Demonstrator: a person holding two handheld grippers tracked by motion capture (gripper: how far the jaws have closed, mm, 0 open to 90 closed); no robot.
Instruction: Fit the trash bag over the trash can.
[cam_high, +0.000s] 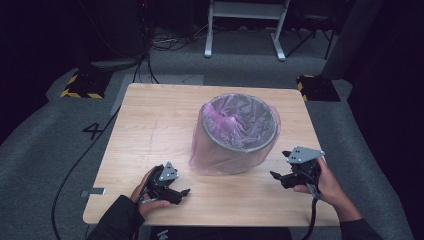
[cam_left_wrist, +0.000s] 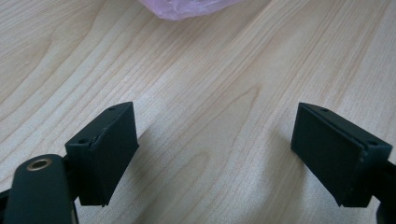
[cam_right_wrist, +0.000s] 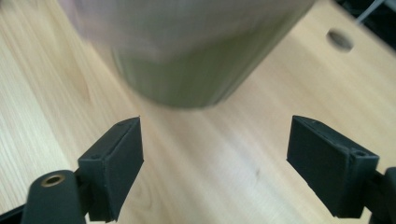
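Nearest the person, in the high view, the left gripper (cam_high: 176, 191) sits low over the near edge of the pale wooden table (cam_high: 150, 130), held by the left hand (cam_high: 150, 197) in a dark sleeve. Its own view adds what the high view cannot resolve: the two black jaws stand spread wide with bare wood grain between them, pinching nothing, and a fold of pink plastic (cam_left_wrist: 187, 7) lies on the board just ahead at the top edge.

On the other side, the right gripper (cam_high: 284, 170) is held by the right hand (cam_high: 325, 185) near the table's right front edge, its grey three-cornered plate facing up and its cable trailing down. The right gripper view shows its jaws likewise spread apart and empty, aimed at the blurred lower wall of the grey round waste bin (cam_right_wrist: 196, 60), which stands near but apart from them. That view also shows a small round hole (cam_right_wrist: 340, 39) in the tabletop beyond the bin.

Farther in, at the middle of the table, the high view gives the whole bin (cam_high: 240, 131) upright, between and beyond the two grippers. A translucent pink plastic bag liner (cam_high: 220, 150) is pulled over its rim and hangs down the outside to the tabletop; inside, the liner lies crumpled against the wall, with no other contents discernible.

Beyond the table lie grey carpet, black cables (cam_high: 145, 65) and the white legs of a frame (cam_high: 245, 30).
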